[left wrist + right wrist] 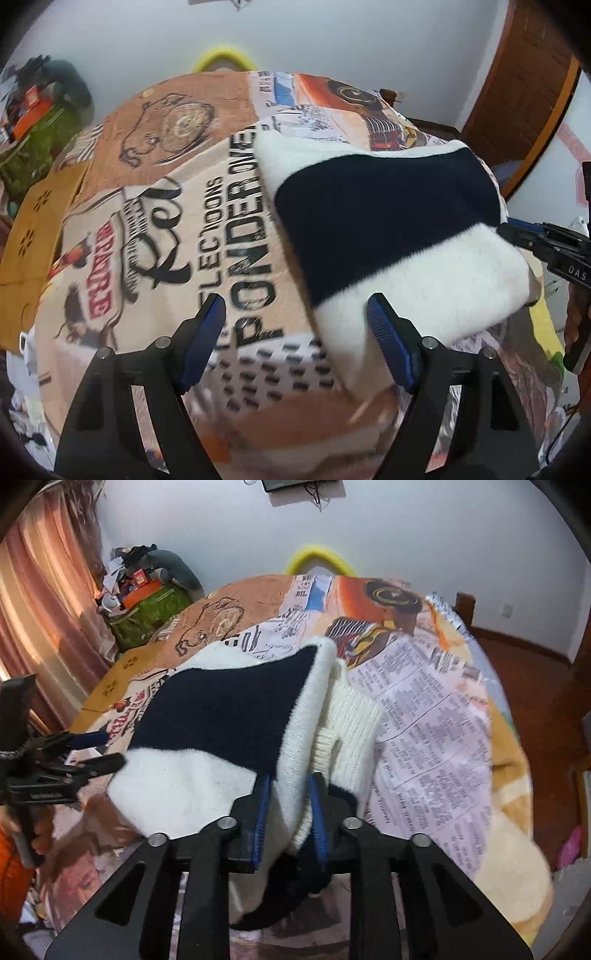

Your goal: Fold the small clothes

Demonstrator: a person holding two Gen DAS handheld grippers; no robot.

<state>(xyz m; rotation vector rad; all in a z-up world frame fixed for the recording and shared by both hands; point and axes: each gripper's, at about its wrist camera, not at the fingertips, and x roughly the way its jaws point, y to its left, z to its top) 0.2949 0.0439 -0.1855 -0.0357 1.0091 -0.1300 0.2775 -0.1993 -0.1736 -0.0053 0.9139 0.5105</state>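
A small white knit sweater with a wide navy band (388, 218) lies folded on the printed blanket. In the left wrist view my left gripper (295, 317) is open and empty, its right finger by the sweater's near white edge. My right gripper (524, 236) shows at the sweater's right edge. In the right wrist view my right gripper (288, 786) is shut on a bunched fold of the sweater (221, 709) and holds it slightly raised. My left gripper (103, 749) shows open at the sweater's left side there.
The printed blanket (229, 229) covers the bed. A cardboard box (33, 229) lies at its left edge. A cluttered pile with a green bag (147, 609) stands by the curtain. A wooden bed frame (524, 657) and floor are to the right.
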